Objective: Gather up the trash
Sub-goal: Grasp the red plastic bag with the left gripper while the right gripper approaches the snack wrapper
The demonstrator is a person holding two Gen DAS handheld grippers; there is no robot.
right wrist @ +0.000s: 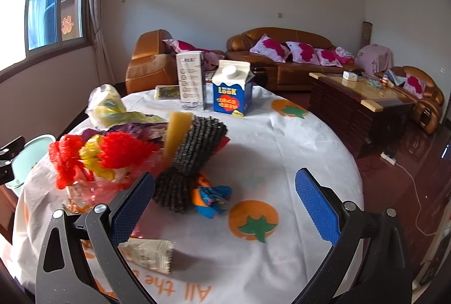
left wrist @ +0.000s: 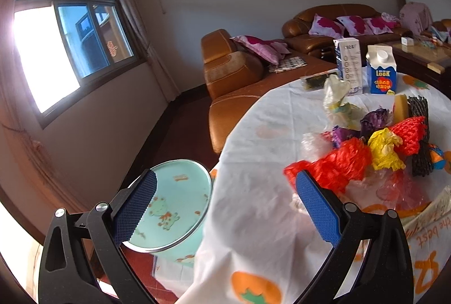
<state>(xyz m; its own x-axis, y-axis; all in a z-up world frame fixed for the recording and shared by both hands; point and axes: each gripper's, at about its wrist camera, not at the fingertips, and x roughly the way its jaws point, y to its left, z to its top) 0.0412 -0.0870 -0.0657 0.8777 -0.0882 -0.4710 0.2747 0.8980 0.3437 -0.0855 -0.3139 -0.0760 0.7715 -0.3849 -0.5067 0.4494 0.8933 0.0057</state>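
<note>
A heap of trash lies on the round table: red foam net, yellow wrapper, black foam net, purple wrappers, clear plastic, a blue-orange wrapper and a pale snack packet. A mint green bin stands on the floor left of the table. My left gripper is open and empty, over the table's left edge between bin and heap. My right gripper is open and empty, above the table near the black net.
Two cartons, a white-grey carton and a blue LOOK carton, stand at the table's far side next to a dark packet. Brown leather sofas and a wooden coffee table stand beyond. A power strip lies on the floor.
</note>
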